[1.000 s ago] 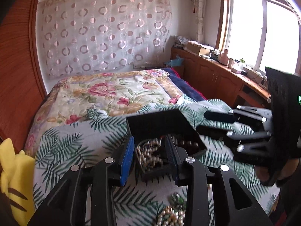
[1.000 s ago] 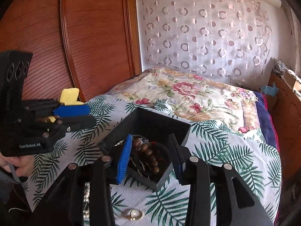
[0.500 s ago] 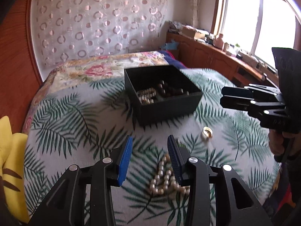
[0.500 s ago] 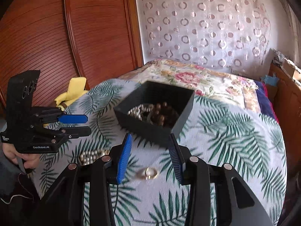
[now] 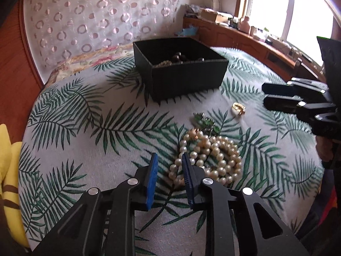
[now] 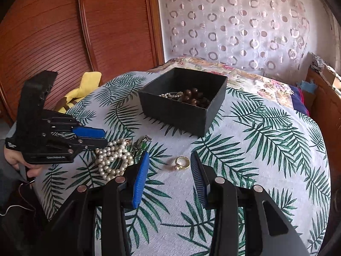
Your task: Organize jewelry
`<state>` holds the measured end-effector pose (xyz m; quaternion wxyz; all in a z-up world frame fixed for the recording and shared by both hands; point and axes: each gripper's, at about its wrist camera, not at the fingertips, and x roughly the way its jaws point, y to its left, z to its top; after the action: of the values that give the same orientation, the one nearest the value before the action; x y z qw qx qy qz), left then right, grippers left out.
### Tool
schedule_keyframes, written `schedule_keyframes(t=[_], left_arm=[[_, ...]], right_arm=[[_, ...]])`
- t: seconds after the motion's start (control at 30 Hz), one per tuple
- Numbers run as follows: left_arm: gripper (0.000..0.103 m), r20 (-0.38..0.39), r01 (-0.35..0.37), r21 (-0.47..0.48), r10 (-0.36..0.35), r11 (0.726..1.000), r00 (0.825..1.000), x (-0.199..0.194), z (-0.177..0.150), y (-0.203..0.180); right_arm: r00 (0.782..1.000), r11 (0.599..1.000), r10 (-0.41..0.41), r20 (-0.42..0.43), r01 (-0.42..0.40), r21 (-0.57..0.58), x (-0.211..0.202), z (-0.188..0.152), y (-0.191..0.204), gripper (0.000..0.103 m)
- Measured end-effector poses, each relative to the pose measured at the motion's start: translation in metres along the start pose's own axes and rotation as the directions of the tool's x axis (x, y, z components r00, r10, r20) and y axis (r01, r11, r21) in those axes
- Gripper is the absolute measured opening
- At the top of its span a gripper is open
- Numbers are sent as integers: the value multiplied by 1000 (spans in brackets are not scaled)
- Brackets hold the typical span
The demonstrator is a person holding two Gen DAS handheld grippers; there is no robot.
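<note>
The left tool is hovering open beside the pearl necklace on the surface; the right tool is gaping before the gold ring. Straddle several strands (beads roll) before carrying to the black box.

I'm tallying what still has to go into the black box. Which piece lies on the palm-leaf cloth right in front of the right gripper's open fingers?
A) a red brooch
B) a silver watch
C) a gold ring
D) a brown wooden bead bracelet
C: the small gold ring lies on the palm-leaf cloth ahead of the open right gripper; the brown wooden beads already sit in the black square box.
</note>
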<state>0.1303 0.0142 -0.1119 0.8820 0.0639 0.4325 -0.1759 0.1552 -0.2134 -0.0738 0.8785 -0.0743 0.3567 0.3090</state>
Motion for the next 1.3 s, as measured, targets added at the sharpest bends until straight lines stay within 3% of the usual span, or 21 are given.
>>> schedule_keyframes(t=[0.23,0.33,0.4,0.47,0.7,0.97,1.17,1.3], left_arm=[[21,-10,-12,40,13,999,1000,4,0,-5],[7,-6,-2,58,3,998,1000,4,1,-10],[7,-7,22,56,-22,998,1000,2,0,-13],[6,22,65,39,-66,997,998,-9,-1,-17],[6,115,61,28,-64,998,991,-43,0,-31],[6,195,66,-45,-56,997,979,-70,0,-20],[6,246,62,-61,-46,996,968,-94,0,-15],[6,259,55,-65,-36,996,965,-101,-3,-13]], right_arm=[[1000,1000,-1,0,1,8,-2,-1,0,43],[1000,1000,-3,-4,3,12,-2,-3,-2,43],[1000,1000,-3,-7,3,15,-3,-5,-3,43],[1000,1000,-3,-12,4,17,-3,-6,-4,43],[1000,1000,3,-29,-3,22,2,-11,-6,43],[997,998,54,-52,-54,9,19,-4,10,43],[994,998,67,-81,-69,-14,41,8,29,30],[994,998,54,-99,-56,-19,55,14,37,28]])
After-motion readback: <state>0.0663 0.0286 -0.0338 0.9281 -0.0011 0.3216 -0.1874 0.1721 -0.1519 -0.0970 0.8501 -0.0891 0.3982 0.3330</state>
